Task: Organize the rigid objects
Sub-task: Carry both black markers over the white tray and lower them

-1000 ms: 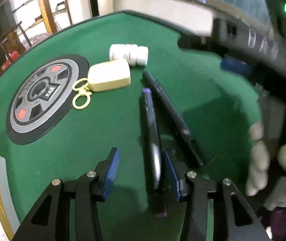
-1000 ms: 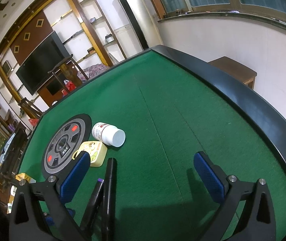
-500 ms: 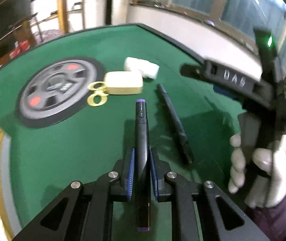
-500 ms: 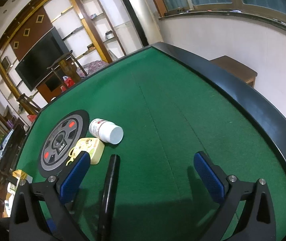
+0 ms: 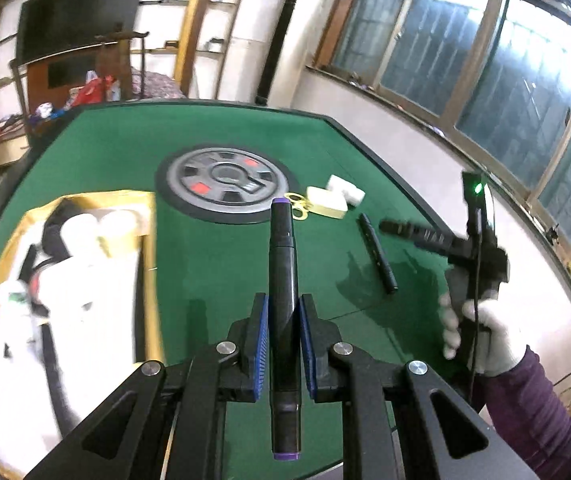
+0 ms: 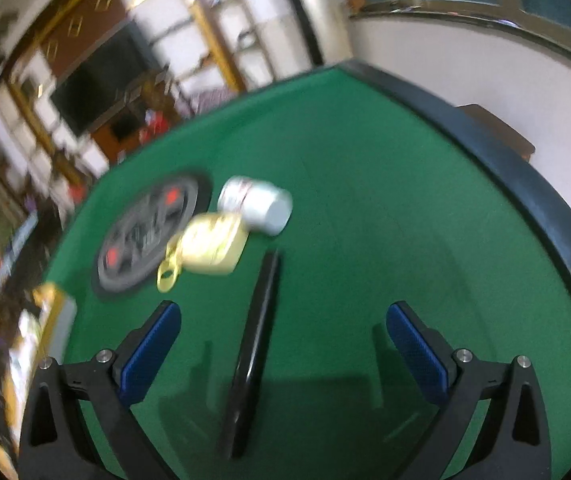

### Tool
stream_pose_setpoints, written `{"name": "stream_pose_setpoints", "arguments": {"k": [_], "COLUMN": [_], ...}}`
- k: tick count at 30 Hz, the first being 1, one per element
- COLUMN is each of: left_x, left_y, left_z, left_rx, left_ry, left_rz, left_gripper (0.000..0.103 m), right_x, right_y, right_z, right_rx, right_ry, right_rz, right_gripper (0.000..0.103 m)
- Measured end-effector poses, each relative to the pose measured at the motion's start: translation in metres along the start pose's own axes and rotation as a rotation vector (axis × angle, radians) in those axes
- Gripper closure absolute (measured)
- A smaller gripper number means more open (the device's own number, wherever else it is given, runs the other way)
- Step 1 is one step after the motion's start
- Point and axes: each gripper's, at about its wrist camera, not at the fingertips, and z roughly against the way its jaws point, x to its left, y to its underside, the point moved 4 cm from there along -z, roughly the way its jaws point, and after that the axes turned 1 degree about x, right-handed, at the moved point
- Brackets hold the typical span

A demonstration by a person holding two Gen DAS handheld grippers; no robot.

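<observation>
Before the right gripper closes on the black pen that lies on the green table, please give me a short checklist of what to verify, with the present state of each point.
1. The black pen lies between the right gripper pads: ok.
2. Its jaws have begun closing but stand wide, pads not pressing the pen: ok.
3. The pale yellow case and white bottle are clear of the fingers: ok, both lie beyond the pen's far tip.
4. The left gripper is out of the way: ok, shut on the purple-capped marker, away from the pen.
5. The pen is centred: cannot tell, the right wrist view is blurred.
6. The gold-edged box has room: cannot tell, its contents are blurred.
</observation>
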Motion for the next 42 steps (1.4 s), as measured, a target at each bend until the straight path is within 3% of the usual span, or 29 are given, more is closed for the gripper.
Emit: {"name": "stream_pose_setpoints", "arguments": {"k": [1, 3, 7, 9, 11, 14, 21, 27, 32, 35, 39, 42], "left_x": [0.007, 0.022, 0.053, 0.071, 0.088, 0.114, 0.164, 0.177, 0.175, 0.178, 0.176, 0.177], "left_y": [0.002, 0.005, 0.014, 0.019, 0.024, 0.030, 0.047, 0.060, 0.064, 0.067, 0.065, 0.061], "left_z": [0.005, 0.013, 0.030, 0.039, 0.046, 0.053, 0.044, 0.028, 0.013, 0.010, 0.022, 0.042], "left_rx": [-0.005, -0.017, -0.040, -0.050, -0.056, -0.064, -0.010, 0.062, 0.133, 0.133, 0.085, 0.010], "left_ry": [0.000, -0.009, -0.051, -0.084, -0.114, -0.176, -0.271, -0.289, -0.314, -0.291, -0.244, -0.230], "left_rz": [0.016, 0.044, 0.095, 0.124, 0.155, 0.201, 0.295, 0.306, 0.277, 0.303, 0.313, 0.310], "left_gripper": [0.089, 0.089, 0.089, 0.089, 0.089, 0.089, 0.088, 0.088, 0.088, 0.086, 0.081, 0.068], "right_x": [0.008, 0.018, 0.032, 0.038, 0.042, 0.045, 0.064, 0.134, 0.211, 0.256, 0.307, 0.327], "right_y": [0.004, 0.011, 0.013, 0.013, 0.016, 0.021, 0.030, 0.041, 0.059, 0.073, 0.088, 0.094], "right_z": [-0.004, -0.015, -0.020, -0.019, -0.018, -0.013, 0.022, 0.046, 0.039, 0.026, 0.015, 0.006], "right_rx": [0.031, 0.091, 0.108, 0.104, 0.102, 0.117, 0.116, 0.149, 0.256, 0.319, 0.349, 0.345], "right_ry": [0.020, 0.070, 0.164, 0.199, 0.190, 0.152, -0.085, -0.302, -0.445, -0.484, -0.462, -0.392], "right_rz": [0.036, 0.084, 0.140, 0.173, 0.190, 0.182, 0.115, 0.153, 0.206, 0.237, 0.307, 0.358], "right_gripper": [0.014, 0.042, 0.056, 0.076, 0.088, 0.088, 0.088, 0.088, 0.088, 0.088, 0.088, 0.088]}}
